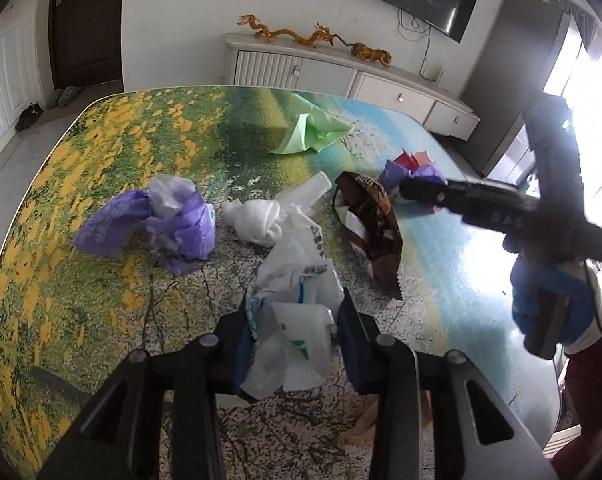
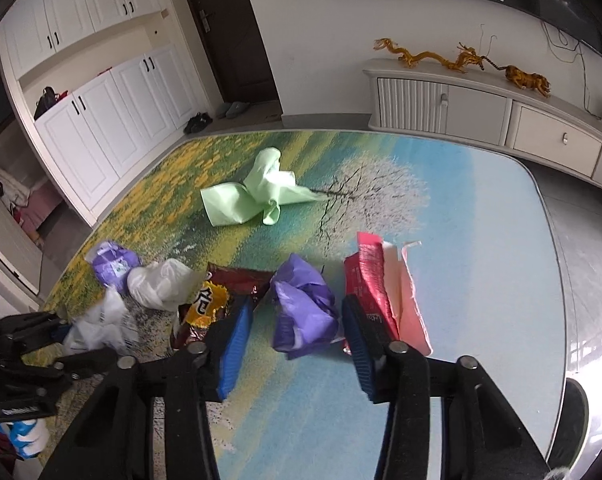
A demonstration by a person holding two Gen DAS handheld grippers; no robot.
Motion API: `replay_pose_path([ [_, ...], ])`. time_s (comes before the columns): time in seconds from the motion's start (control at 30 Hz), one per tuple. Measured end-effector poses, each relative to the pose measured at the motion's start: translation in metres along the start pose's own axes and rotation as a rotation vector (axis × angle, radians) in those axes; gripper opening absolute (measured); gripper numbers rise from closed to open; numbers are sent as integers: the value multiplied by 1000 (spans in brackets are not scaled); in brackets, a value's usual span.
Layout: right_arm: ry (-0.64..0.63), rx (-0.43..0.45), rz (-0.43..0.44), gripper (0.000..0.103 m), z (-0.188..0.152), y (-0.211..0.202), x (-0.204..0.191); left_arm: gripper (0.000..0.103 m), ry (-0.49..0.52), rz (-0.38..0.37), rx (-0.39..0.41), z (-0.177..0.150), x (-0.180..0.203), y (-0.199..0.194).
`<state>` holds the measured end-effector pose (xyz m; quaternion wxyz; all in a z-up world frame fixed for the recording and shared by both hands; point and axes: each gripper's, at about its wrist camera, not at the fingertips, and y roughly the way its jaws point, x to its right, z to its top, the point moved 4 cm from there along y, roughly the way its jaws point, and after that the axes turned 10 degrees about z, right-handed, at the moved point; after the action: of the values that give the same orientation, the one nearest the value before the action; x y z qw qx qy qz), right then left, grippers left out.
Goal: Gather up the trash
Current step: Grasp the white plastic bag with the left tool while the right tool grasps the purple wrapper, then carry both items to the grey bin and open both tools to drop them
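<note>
A landscape-print table (image 2: 481,208) strewn with trash; the left gripper (image 1: 297,344) brackets a clear bag (image 1: 297,320), pads touching it. The right gripper (image 2: 297,340) straddles a purple wad (image 2: 305,312), jaws apart.

My table (image 2: 501,280) has a rounded-corner top printed with a landscape: yellow flowers on one side, a white blossoming tree and blue toward the other. Lying on it are a pale green bag (image 2: 257,196) set apart near the far edge, a crumpled purple bag (image 2: 305,308), a red-and-pink packet (image 2: 385,284) just beside it, a brown snack wrapper (image 2: 217,300), a white wad (image 2: 161,284), another purple bag (image 1: 153,224) farther along, and a clear plastic bag (image 1: 297,308) with printing nearest my left side
</note>
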<state>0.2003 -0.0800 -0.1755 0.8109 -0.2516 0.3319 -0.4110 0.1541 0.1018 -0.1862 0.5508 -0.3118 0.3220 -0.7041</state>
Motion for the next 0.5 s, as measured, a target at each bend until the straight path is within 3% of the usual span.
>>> replay_pose_path([
  [0.2, -20, -4, -14, 29, -7, 3, -1, 35, -26, 4, 20, 2, -3, -11],
  [0.5, -43, 54, 9, 29, -10, -29, -18, 35, -49, 17, 84, 7, -3, -40],
])
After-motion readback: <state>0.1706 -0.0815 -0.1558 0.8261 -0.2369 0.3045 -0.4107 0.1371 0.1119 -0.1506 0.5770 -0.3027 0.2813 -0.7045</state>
